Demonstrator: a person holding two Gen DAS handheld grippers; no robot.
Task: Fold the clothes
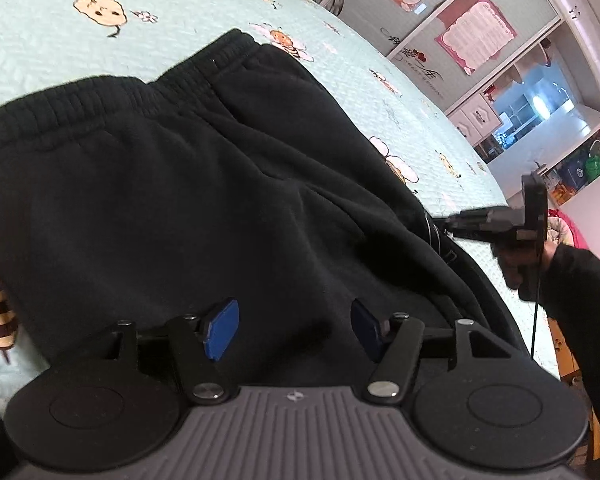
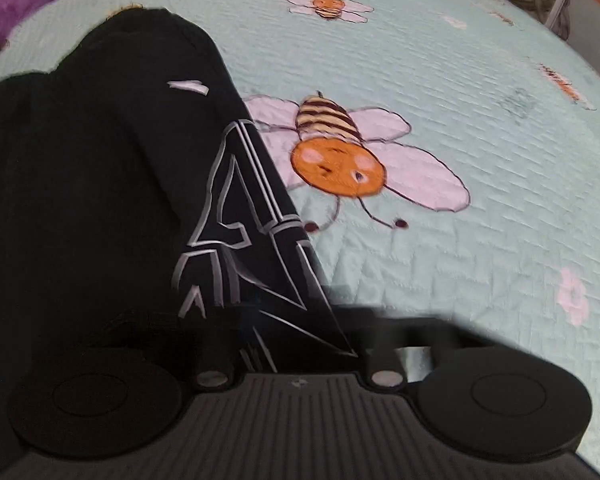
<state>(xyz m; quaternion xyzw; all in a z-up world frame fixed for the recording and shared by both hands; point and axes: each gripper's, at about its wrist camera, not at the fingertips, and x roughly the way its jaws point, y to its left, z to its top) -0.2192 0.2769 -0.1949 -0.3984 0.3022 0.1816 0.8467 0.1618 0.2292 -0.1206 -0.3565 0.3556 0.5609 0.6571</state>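
The black sweatpants [image 1: 188, 200] lie spread on a bed, filling the middle of the left wrist view, with the ribbed elastic waistband [image 1: 112, 100] running across the upper left of the garment. In the right wrist view the same dark cloth [image 2: 92, 200] covers the left half of the frame, and a panel with white outlined lettering [image 2: 244, 240] runs down its right edge to the lower centre.

The left tool [image 1: 294, 330] hangs just over the pants at the bottom centre of its view, its two blue pads [image 1: 220, 330] standing well apart with nothing between them, only the black fabric beneath.

The right tool [image 1: 456, 222] shows at the right edge of the left wrist view, held by a hand [image 1: 516, 264] in a dark sleeve, its tips at the pants' right edge. In its own view the lettered cloth comes down right over its fingers and hides them; its jaws are together, and the cloth appears pinched there, lifted in a taut fold.

The bedspread [image 2: 460, 80] is pale mint and quilted, printed with cartoon bees [image 2: 340, 152]. A white cabinet with pink paper sheets [image 1: 476, 32] fills the upper right of the left wrist view.
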